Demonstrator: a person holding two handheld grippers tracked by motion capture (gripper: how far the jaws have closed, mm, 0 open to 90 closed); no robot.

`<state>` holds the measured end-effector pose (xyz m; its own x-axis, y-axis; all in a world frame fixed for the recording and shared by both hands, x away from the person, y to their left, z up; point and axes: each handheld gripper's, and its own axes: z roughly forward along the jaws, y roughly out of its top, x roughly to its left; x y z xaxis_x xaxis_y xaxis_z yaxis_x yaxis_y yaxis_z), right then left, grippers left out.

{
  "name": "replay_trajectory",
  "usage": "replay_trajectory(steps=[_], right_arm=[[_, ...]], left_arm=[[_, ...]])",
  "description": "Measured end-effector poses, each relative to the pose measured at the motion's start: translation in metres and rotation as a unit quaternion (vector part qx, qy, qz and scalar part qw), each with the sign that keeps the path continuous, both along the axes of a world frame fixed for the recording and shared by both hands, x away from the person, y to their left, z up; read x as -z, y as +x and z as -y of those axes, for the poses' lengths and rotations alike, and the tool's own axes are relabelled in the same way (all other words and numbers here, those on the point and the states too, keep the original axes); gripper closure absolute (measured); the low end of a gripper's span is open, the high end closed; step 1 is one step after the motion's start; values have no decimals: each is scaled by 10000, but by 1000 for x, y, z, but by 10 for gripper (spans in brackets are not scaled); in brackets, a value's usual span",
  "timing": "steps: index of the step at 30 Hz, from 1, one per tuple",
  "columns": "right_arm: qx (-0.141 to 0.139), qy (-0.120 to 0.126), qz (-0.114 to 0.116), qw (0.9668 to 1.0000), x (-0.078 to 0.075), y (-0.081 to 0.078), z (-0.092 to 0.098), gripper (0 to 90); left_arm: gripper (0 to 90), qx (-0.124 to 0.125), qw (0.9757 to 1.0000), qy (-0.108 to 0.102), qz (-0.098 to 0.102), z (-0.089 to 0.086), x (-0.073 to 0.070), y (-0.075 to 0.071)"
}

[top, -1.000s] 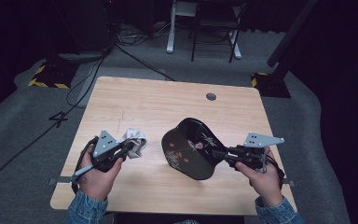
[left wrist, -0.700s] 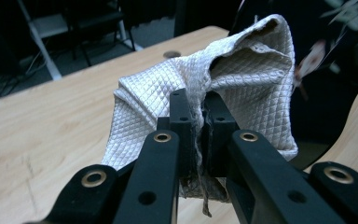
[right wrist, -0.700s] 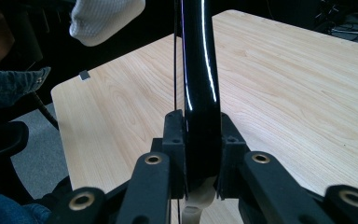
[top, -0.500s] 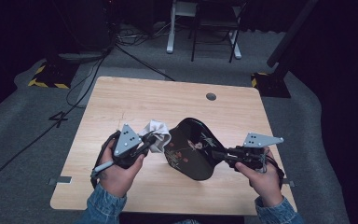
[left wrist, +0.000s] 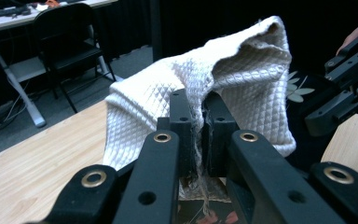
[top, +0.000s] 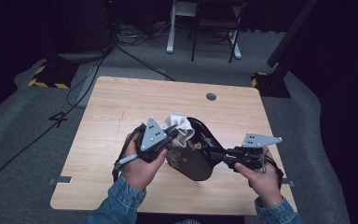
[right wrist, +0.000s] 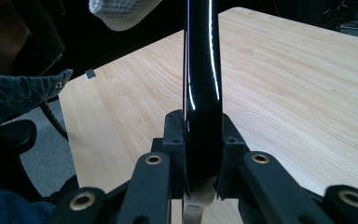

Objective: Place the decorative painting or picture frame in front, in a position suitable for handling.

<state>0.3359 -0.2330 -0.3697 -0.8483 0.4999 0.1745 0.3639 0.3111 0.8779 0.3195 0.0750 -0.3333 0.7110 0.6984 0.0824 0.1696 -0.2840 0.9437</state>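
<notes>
The room is dim and the surroundings fall into black; light comes from above onto the wooden table. The high view is soft and a little grainy. A bright glare streak runs along the glossy black tray.

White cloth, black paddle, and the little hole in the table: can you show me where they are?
white cloth (left wrist: 242,79), left gripper view, its quilted middle.
black paddle (top: 196,156), high view, its printed face.
table hole (top: 210,96), high view, its centre.
</notes>
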Motion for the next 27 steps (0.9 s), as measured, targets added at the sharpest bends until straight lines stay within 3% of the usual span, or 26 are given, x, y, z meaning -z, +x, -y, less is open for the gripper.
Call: replay_trajectory(steps=[8,13,27], right_arm=[[-38,-26,21,10000,0,0,-1,789],[-119,-43,17,9999,-1,0,-2,789],[-113,-81,28,9999,-1,-1,-4,789]], left_arm=[[847,82,9998,102,135,15,-3,1],[846,194,9996,195,117,25,0,1],[847,276,9995,122,109,27,7,2]])
